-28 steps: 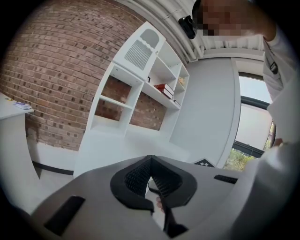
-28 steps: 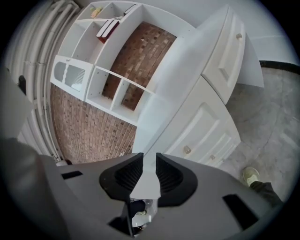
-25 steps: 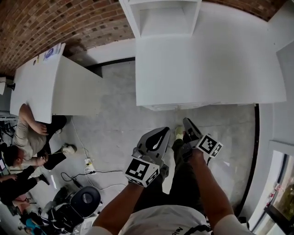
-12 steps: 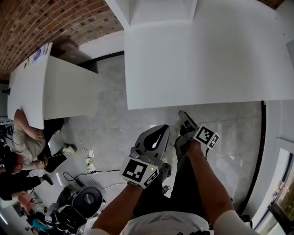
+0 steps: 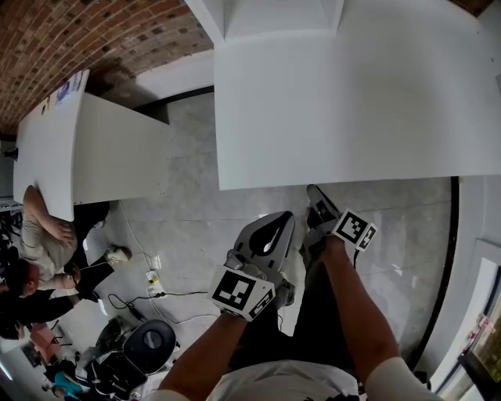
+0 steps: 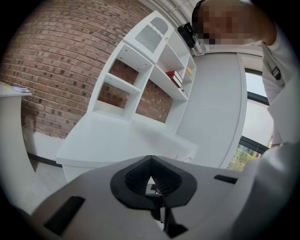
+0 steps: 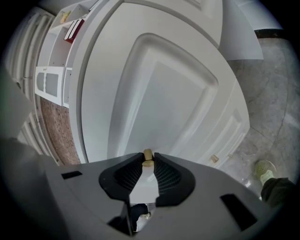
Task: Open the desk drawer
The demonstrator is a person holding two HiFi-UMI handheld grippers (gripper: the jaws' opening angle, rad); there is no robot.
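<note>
From the head view the white desk (image 5: 352, 102) fills the upper right, and both grippers sit just below its front edge. In the right gripper view a white panelled drawer front (image 7: 159, 93) is close ahead. Its small tan knob (image 7: 147, 157) sits between the tips of my right gripper (image 7: 148, 161), whose jaws are closing and touch it on both sides. That right gripper (image 5: 315, 196) reaches under the desk edge. My left gripper (image 5: 275, 227) hangs to its left, shut on nothing, its tips (image 6: 151, 161) pointing at the desk from a distance.
A second tan knob (image 7: 214, 158) shows lower on the same white front. A white shelf unit (image 5: 266, 19) stands on the desk. Another white table (image 5: 55, 133) is at left, with seated people (image 5: 39, 235) beside it. Cables and a power strip (image 5: 153, 282) lie on the floor.
Both grippers have sunk and moved toward the desk. The desk edge now covers the drawer front that showed in the head view a second ago.
</note>
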